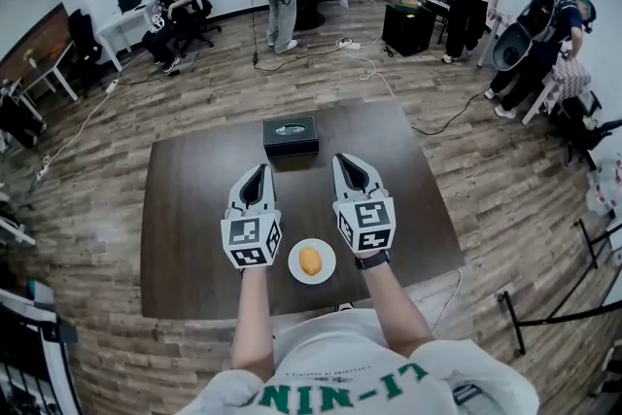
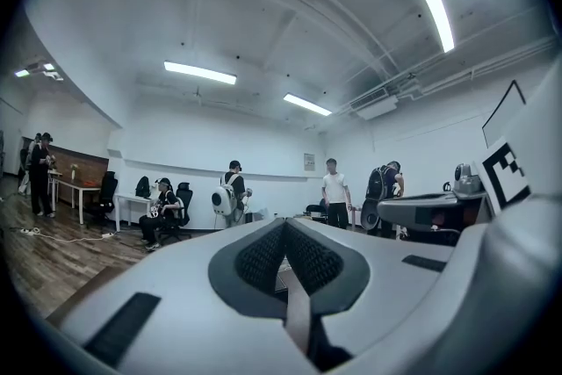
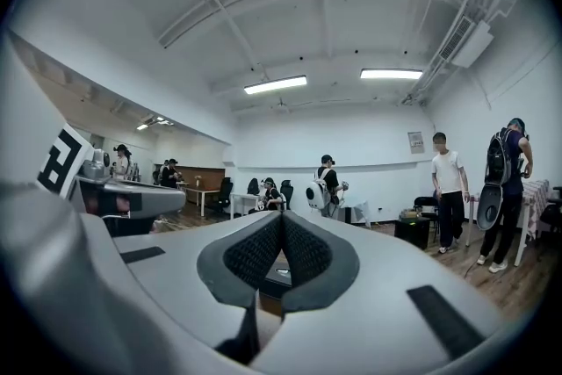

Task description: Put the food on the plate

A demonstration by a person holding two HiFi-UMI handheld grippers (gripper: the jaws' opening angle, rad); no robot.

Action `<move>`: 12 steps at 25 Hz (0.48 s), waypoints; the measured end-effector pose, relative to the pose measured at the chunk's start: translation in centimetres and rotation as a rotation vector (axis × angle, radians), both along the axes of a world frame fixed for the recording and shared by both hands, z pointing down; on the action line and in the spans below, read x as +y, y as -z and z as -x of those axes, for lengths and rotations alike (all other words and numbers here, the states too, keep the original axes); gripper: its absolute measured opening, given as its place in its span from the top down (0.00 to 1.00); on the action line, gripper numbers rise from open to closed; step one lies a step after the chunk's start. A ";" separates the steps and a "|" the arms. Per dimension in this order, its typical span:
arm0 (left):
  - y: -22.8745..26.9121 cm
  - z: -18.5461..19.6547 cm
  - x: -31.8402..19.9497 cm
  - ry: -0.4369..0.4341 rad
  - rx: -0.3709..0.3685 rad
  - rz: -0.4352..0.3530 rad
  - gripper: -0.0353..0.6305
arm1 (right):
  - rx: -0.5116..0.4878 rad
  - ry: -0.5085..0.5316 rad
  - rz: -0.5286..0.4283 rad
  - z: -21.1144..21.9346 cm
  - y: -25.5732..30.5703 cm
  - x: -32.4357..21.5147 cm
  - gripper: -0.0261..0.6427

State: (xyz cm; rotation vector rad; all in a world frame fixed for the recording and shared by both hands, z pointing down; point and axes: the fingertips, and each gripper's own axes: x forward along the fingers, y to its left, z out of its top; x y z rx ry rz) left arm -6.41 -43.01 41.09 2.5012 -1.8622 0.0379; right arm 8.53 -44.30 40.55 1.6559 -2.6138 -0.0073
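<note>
L tongs (image 1: 260,172) & R tongs (image 1: 348,162) both closed, empty, held level above table (image 1: 194,209).

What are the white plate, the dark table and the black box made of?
Plate: smooth, plain white, likely glazed ceramic or plastic. Table: dark brown, matte with a faint sheen, probably wood veneer or laminate. Black box: seemingly hard plastic with a shiny oval on top; too small to be sure.

- Left claw (image 1: 261,170): pale grey shell, black ribbed pads (image 2: 259,259), black-and-white marker cube (image 1: 251,241).
- Right claw (image 1: 347,160): same build; black wristband (image 1: 371,259) behind it.
- White T-shirt (image 1: 340,374), green lettering.
</note>
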 end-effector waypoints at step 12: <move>-0.5 0.5 0.9 0.007 -0.005 0.006 0.93 | -0.063 0.024 0.035 0.5 -0.7 1.0 0.94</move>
